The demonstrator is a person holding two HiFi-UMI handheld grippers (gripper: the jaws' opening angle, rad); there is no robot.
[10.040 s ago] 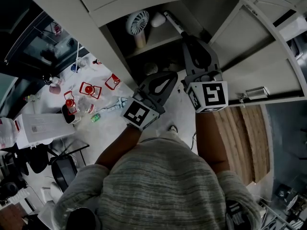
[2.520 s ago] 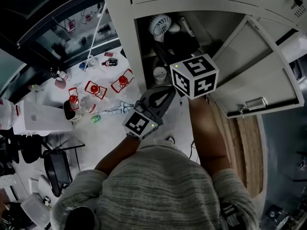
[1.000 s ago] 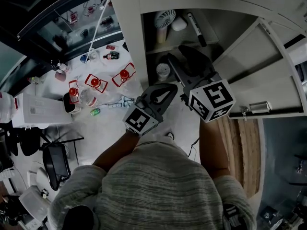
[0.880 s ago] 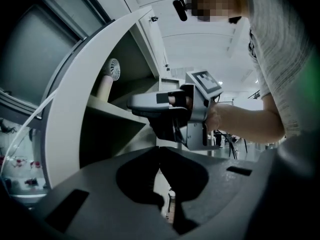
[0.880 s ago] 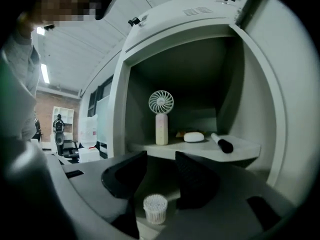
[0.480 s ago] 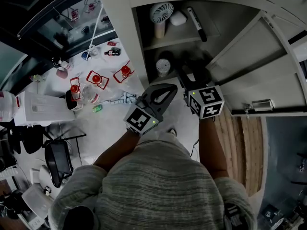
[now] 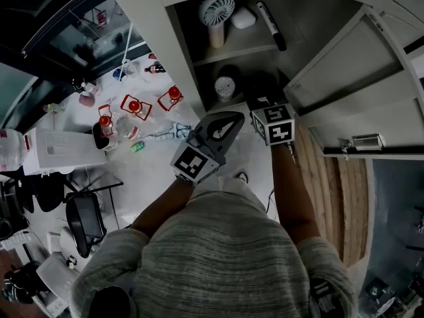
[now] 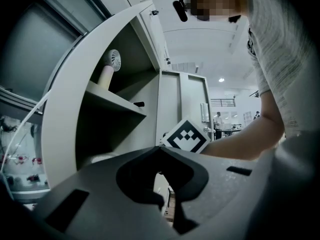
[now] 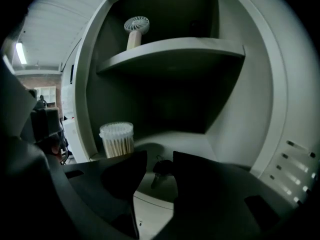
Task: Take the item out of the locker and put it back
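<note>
Evidently the right gripper [image 9: 160,156] had dropped from the upper shelf [image 9: 170,51] into the lower part of the locker [image 9: 235,114]; its jaws, just opened a little wider, stood apart on nothing; a dark key [image 9: 160,168] lay just ahead, in line with the gap, a tub of cotton swabs [image 9: 117,140] ahead-left; the marker [image 7: 271,25] lay back on the shelf above it, so one return looked done and another pick due; the left gripper [image 8: 160,149] hung closed, empty.

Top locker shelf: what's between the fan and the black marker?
A small white rounded object lies between the fan and the marker. Only the head view shows this; the right gripper view catches just the fan.
</note>
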